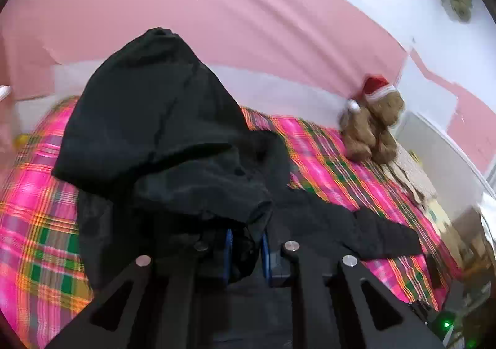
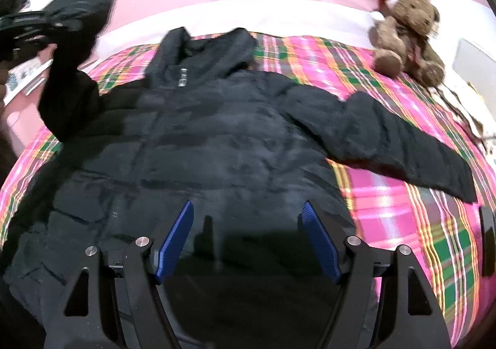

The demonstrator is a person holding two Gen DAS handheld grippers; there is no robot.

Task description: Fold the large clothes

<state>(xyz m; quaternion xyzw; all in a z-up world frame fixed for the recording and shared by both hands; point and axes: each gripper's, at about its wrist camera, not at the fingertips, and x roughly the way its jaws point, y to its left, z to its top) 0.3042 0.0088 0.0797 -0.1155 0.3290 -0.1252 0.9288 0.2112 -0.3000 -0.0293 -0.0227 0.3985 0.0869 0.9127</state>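
While the black quilted puffer jacket [image 2: 217, 147] lies front-up on the pink, green and orange plaid bedcover [image 2: 403, 218], collar toward the pink wall and hem toward the tools, its long axis runs straight away from the right tool [image 2: 248, 237]. That tool hangs over the hem with its blue pads spread wide and nothing between them. The left tool [image 1: 246, 253] is clenched on the cuff end of the jacket's left sleeve [image 1: 148, 110], which is lifted off the bed and drapes over that tool; in the right wrist view it shows raised at the far left. The other sleeve [image 2: 403, 144] lies flat, stretched out to the right toward the brown teddy bear in a red Santa hat [image 2: 409, 33]. The coming move, as I judge it, turns on carrying the lifted sleeve across the jacket's chest, so the left hand, already gripping, is the nearer one.
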